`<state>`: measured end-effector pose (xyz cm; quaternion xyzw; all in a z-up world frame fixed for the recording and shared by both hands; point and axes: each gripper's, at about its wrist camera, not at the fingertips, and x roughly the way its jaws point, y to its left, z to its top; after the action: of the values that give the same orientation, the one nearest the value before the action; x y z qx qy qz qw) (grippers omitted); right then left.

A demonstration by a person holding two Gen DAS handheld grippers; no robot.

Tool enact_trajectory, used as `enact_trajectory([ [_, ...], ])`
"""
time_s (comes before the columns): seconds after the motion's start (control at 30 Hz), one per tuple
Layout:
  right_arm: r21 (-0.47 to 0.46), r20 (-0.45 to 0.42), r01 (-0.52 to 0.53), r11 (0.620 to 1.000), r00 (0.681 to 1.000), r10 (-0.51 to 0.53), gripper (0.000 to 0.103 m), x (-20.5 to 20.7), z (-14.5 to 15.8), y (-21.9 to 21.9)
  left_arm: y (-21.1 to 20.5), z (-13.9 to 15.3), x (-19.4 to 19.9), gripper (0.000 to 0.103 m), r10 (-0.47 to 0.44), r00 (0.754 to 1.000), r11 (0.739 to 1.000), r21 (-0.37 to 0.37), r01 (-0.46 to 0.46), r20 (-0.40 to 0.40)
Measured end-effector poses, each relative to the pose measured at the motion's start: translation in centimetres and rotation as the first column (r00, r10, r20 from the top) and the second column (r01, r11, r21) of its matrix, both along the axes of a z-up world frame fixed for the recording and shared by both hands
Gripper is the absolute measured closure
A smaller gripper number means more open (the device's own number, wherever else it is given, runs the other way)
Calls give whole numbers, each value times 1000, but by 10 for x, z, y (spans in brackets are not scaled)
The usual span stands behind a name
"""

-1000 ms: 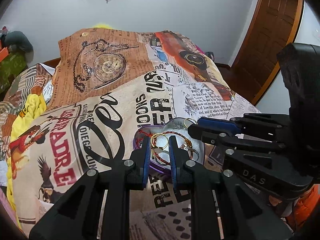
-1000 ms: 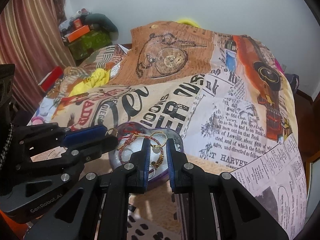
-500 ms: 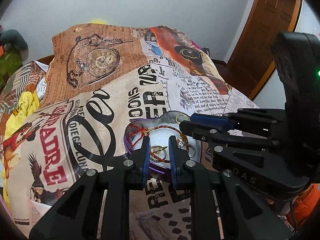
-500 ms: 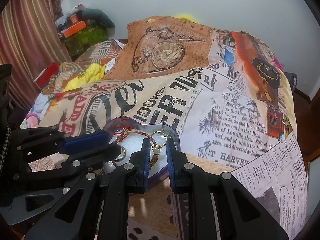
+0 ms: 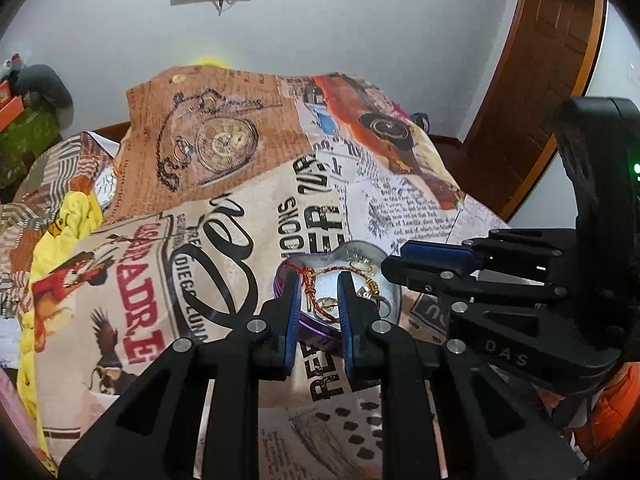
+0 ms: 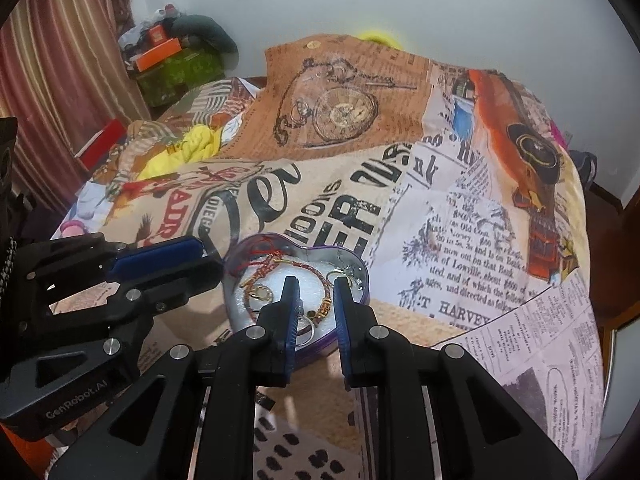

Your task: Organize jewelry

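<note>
A heart-shaped purple tin (image 5: 289, 285) (image 6: 362, 276) with a white lining sits on the printed bedspread. In it lie a red and gold braided bracelet (image 5: 320, 304) (image 6: 280, 266), gold rings (image 6: 260, 292) and small pieces. My left gripper (image 5: 319, 284) is open, its tips over the tin's near edge, holding nothing. My right gripper (image 6: 315, 284) is open too, tips over the tin's middle, empty. Each gripper shows from the side in the other's view: the right gripper (image 5: 432, 260) at the tin's right, the left gripper (image 6: 160, 256) at its left.
The bedspread (image 6: 460, 220) with newspaper and pocket-watch prints covers the bed. Yellow cloth (image 6: 192, 148) and boxes (image 6: 160, 52) lie at the far left by a curtain. A wooden door (image 5: 540, 80) stands at the right. The bed edge drops off at the right.
Both grippers have drawn back and up from the tin. The small gold piece seen earlier between the fingers now lies in the tin.
</note>
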<state>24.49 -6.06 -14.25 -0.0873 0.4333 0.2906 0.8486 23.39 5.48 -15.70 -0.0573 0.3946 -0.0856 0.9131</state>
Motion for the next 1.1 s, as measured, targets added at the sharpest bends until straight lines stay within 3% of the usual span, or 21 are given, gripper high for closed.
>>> enact_trajectory([
  [0.33,68,155,30,997,987,-40,87,-41,68,-22,0,70,-43,86,55,987,998,3,-56,151],
  [0.5,139,288,40,989,954,-79,87,-81,116,-40,-8,114,-80,86,77,957,996,26,-88,281],
  [0.63,219,398,48,975,907,-134,87,-121,153,-56,-16,148,-119,82,91,917,994,20,-107,389],
  [0.73,278,463,55,959,867,-184,87,-149,171,-68,-23,167,-152,71,112,873,991,17,-136,476],
  [0.9,337,532,51,940,814,-235,87,-188,188,-80,-37,186,-201,39,127,794,982,38,-185,594],
  [0.93,335,537,49,941,810,-234,84,-193,189,-80,-38,187,-207,36,129,786,980,44,-195,605],
  [1.0,341,543,56,938,803,-245,62,-199,189,-81,-42,189,-216,22,136,774,975,53,-214,619],
  [1.07,363,554,71,929,785,-277,25,-206,188,-84,-42,189,-223,13,143,767,974,47,-221,626],
  [1.1,372,560,80,925,775,-293,20,-208,187,-85,-41,189,-226,10,149,764,974,41,-224,628],
])
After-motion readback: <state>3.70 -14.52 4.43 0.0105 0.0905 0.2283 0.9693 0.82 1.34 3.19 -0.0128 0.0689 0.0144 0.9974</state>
